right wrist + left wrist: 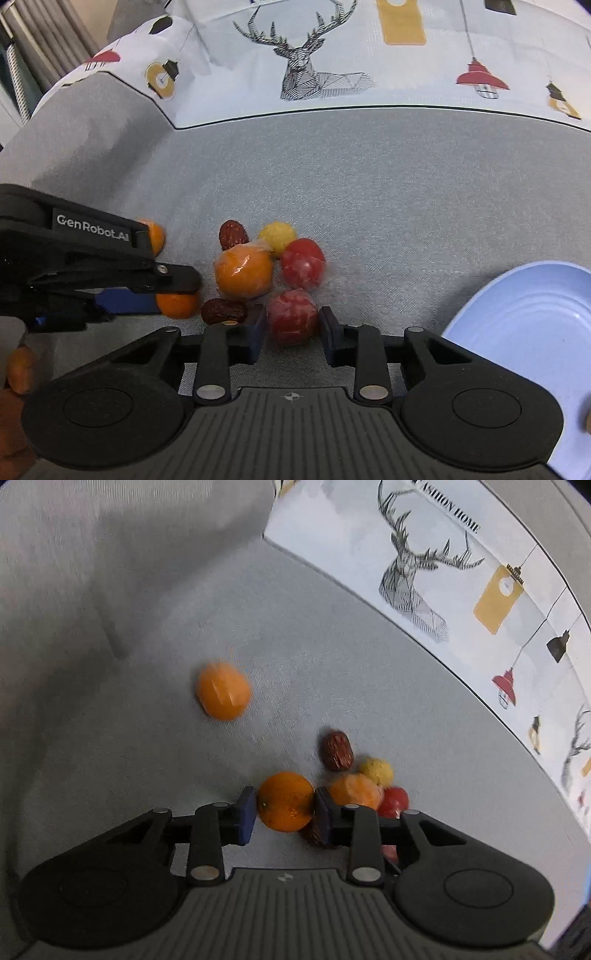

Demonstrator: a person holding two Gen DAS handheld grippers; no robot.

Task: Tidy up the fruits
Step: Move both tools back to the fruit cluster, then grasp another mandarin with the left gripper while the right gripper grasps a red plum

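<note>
My left gripper (285, 814) is shut on a bare orange (285, 801); it also shows in the right wrist view (176, 304), low over the grey cloth. My right gripper (293, 332) stands open around a wrapped red fruit (292, 322), its left pad close to the fruit, the right pad a little apart. Beside them lie a wrapped orange (243, 272), a second red fruit (303, 267), a yellow fruit (277, 235) and two brown dates (232, 234) (224, 311). Another wrapped orange (223, 691) lies apart to the left.
A light blue plate (517, 325) sits at the right. A printed deer-pattern cloth (332, 55) covers the far side. An orange thing (20, 369) lies at the left edge of the right wrist view.
</note>
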